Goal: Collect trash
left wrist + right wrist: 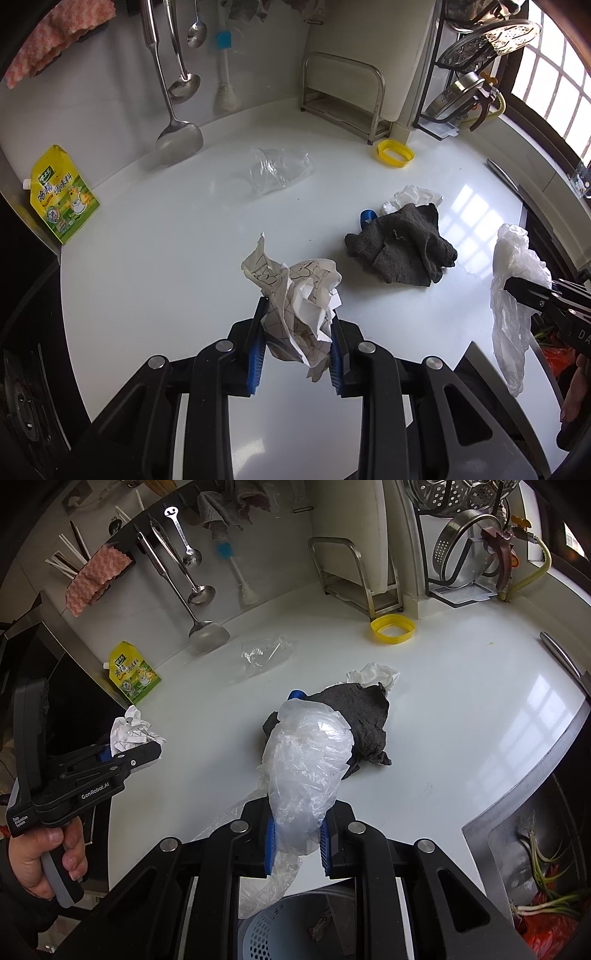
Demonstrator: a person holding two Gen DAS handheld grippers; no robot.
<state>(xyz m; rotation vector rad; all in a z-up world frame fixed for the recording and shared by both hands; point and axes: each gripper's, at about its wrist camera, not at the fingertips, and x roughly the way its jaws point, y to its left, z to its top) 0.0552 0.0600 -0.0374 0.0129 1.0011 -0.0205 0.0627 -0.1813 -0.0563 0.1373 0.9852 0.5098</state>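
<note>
My left gripper (297, 343) is shut on a crumpled printed paper ball (299, 295), held above the white counter (166, 258); it also shows in the right wrist view (129, 753) with the paper (131, 731). My right gripper (297, 840) is shut on a translucent white plastic bag (306, 757), held above a perforated blue-grey bin (291, 926); the bag also shows in the left wrist view (513, 295). A clear crumpled plastic wrapper (277, 168) and a white tissue (413, 195) lie on the counter.
A dark grey cloth (402, 247) lies mid-counter over a blue item (367, 218). A yellow ring lid (394, 153), a yellow seasoning pouch (62, 195), hanging ladles (177, 136), a metal rack (343, 99) and a sink with scraps (535, 867) surround it.
</note>
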